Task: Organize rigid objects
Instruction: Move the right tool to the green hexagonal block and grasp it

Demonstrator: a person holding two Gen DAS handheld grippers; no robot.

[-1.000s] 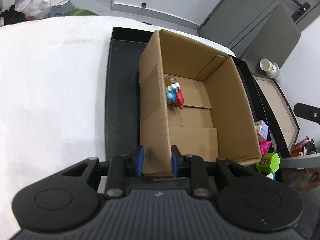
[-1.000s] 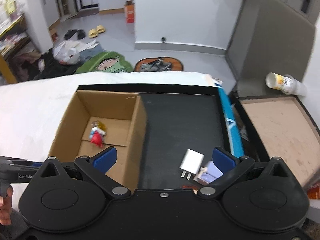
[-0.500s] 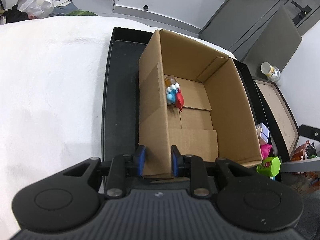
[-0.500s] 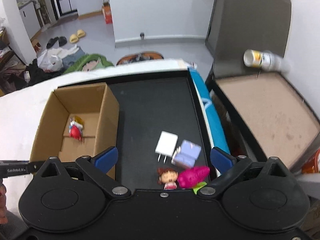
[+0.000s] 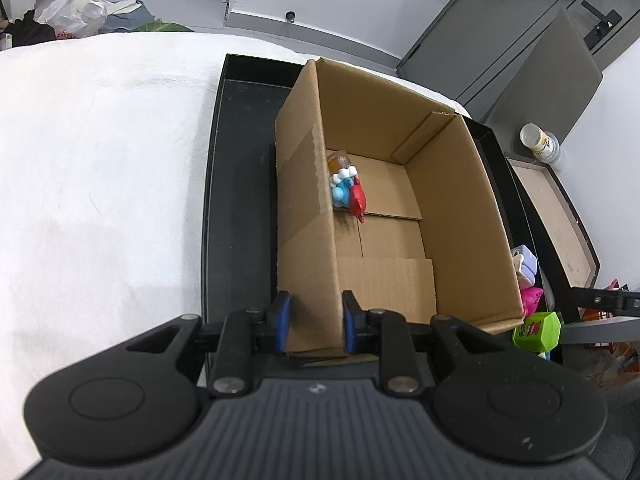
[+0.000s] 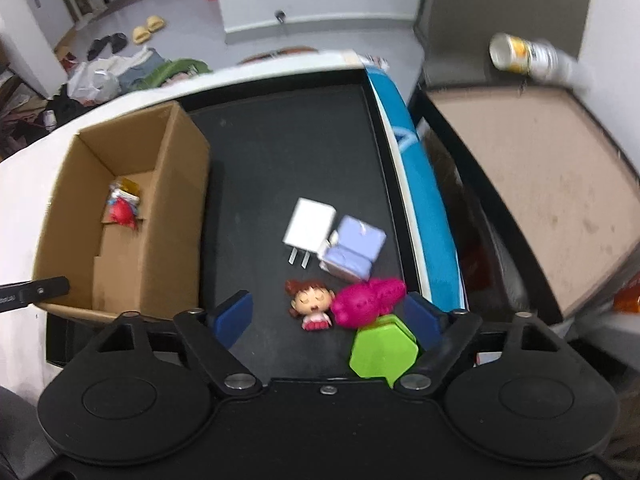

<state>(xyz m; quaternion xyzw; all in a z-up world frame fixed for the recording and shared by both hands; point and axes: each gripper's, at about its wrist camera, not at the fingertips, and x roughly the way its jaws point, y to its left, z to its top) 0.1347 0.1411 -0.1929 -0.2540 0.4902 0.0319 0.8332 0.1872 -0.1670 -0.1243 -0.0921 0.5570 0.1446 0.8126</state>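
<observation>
My left gripper (image 5: 314,326) is shut on the near left corner wall of an open cardboard box (image 5: 304,216) that stands on a black tray (image 5: 236,184). A small blue and red toy figure (image 5: 347,194) lies inside the box. My right gripper (image 6: 330,316) is open above the tray (image 6: 280,152), over a little doll (image 6: 310,304), a magenta toy (image 6: 368,300), a green hexagonal block (image 6: 382,354), a white charger plug (image 6: 309,224) and a lilac box (image 6: 354,248). The cardboard box (image 6: 120,208) sits to the left.
White cloth (image 5: 100,168) covers the table left of the tray. A blue-edged board (image 6: 420,184) lines the tray's right side. A brown-lined tray (image 6: 532,184) and a can (image 6: 528,56) are on the right. Clutter and slippers (image 6: 146,28) lie on the floor.
My right gripper has drawn back and swung right, bringing the doll, magenta toy and green block into view between its fingers. My left gripper keeps its hold on the box wall.
</observation>
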